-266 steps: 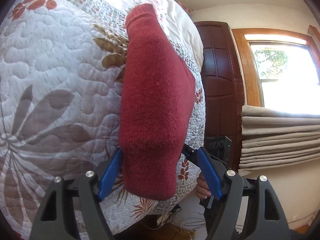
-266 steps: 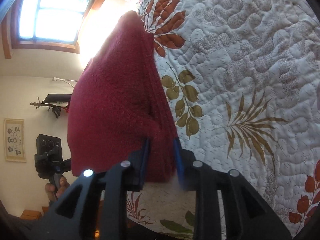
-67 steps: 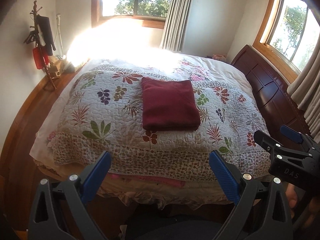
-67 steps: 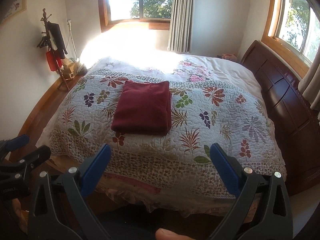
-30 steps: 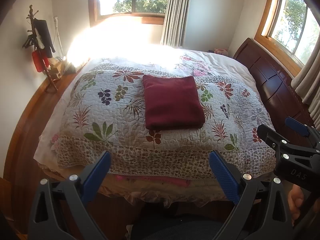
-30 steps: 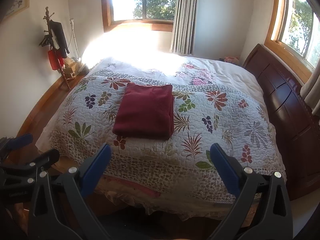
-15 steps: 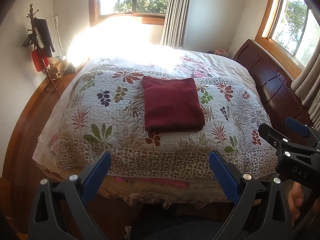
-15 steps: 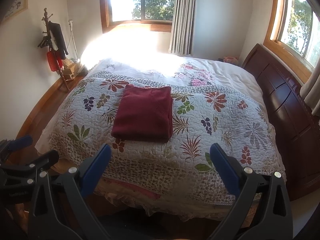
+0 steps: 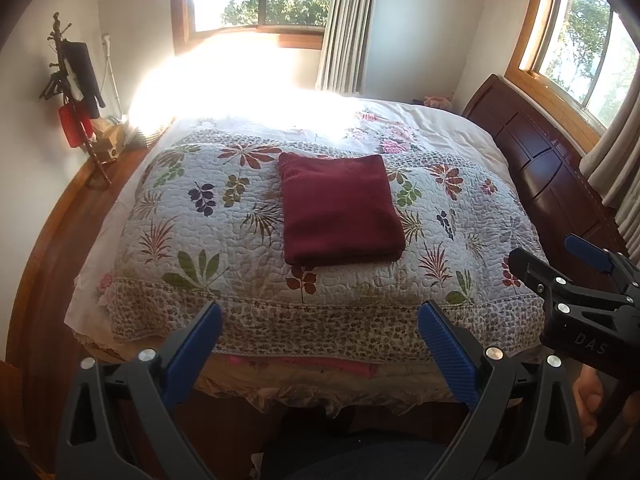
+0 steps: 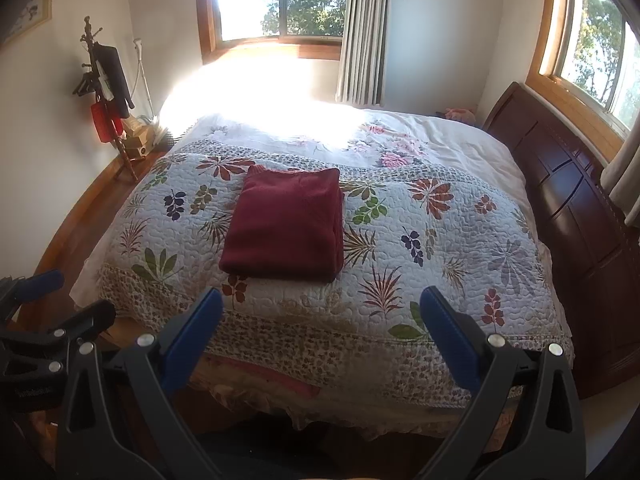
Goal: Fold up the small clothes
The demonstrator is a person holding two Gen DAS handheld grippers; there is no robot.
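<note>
Garment: a dark red knitted garment (image 9: pixel 340 208), folded into a flat rectangle, lies on the white quilted bedspread with coloured leaf prints (image 9: pixel 200 236), at about 12 o'clock from the left claw and 11 o'clock from the right claw.
Garment edges: the layered fold edges show along its right side in the right wrist view (image 10: pixel 286 226); no claw touches it.
Left claw: the left claw (image 9: pixel 318 334) hangs released, its blue-padded fingers (image 9: pixel 446 344) spread wide apart and holding nothing, off the near edge of the bed.
Right claw: the right claw (image 10: pixel 320 320) is likewise released, its blue pads wide apart and empty, off the near edge of the bed.
Claws to each other: in the left wrist view the right claw's black body appears at 3 o'clock with a hand (image 9: pixel 592 400) under it; in the right wrist view the left claw's body shows at 9 o'clock.
Bed: a dark wooden headboard (image 10: pixel 568 200) runs along its right side.
Room: a wooden coat stand with dark and red items (image 10: pixel 106 92) stands at 10 o'clock by the wall; a wood-framed window with a grey curtain (image 10: pixel 360 32) sits at 12 o'clock.
</note>
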